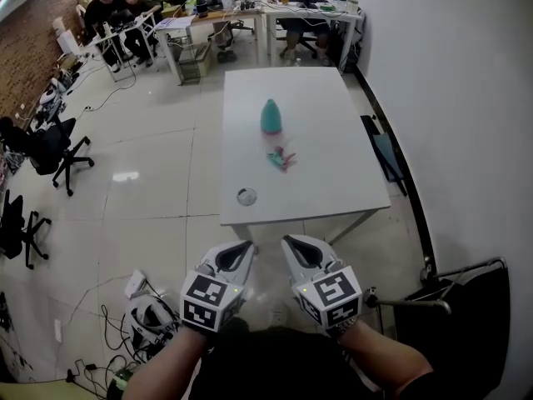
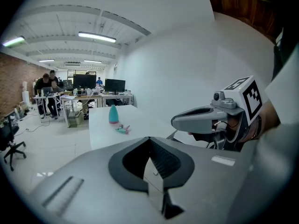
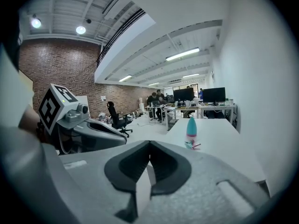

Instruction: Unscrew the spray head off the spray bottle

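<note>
A teal spray bottle body [image 1: 271, 117] stands upright near the middle of the white table [image 1: 333, 194]. Its teal and pink spray head [image 1: 279, 158] lies on the tabletop just in front of it, apart from the bottle. Both show small in the left gripper view, the bottle [image 2: 113, 114] and the head [image 2: 123, 129], and in the right gripper view, the bottle [image 3: 191, 127] and the head [image 3: 192, 145]. My left gripper [image 1: 244, 248] and right gripper [image 1: 290, 244] are shut and empty, held side by side short of the table's near edge.
A small round object [image 1: 246, 196] lies on the table's near left part. A dark chair [image 1: 466, 307] stands at my right, office chairs [image 1: 58, 152] and cables [image 1: 125, 323] at the left. People sit at desks [image 1: 125, 15] at the back. A white wall runs along the right.
</note>
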Available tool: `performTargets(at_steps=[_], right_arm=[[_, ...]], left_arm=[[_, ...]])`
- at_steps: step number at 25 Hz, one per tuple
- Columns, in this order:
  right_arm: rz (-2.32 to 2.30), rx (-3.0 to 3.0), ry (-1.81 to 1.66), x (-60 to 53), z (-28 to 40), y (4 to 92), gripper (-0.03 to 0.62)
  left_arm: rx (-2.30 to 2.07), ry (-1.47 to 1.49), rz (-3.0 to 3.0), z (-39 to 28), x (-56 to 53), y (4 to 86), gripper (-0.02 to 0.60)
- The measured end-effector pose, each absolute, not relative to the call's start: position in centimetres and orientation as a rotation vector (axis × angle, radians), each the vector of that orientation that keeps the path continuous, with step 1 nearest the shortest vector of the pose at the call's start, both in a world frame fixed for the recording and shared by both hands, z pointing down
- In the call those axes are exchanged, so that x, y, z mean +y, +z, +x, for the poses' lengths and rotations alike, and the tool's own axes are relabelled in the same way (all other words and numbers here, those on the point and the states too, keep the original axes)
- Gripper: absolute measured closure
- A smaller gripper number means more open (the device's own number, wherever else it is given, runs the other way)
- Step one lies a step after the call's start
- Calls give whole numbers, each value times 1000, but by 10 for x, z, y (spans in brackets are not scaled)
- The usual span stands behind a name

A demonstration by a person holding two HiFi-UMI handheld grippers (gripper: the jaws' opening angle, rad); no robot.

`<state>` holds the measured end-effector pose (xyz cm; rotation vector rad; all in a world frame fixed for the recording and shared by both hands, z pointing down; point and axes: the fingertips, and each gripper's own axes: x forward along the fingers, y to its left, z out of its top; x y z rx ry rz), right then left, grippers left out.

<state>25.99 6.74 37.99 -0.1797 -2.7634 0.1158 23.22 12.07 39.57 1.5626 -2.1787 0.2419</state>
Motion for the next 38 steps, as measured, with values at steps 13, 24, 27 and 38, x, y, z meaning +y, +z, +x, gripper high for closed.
performTargets(at_steps=[13, 24, 27, 38], right_arm=[[-18, -2739, 110, 64, 198, 389, 602], [247, -2715, 132, 70, 134, 390, 602], [327, -2702, 143, 72, 128, 389, 602], [440, -2638, 189, 68, 111, 406, 579]], left_arm=[[-2099, 252, 1693, 160, 116, 402, 566], [-1930, 302, 1890, 90, 124, 408, 566], [-1879, 324, 1945, 80, 125, 409, 566], [-1760, 351, 2047, 57, 107, 420, 565]])
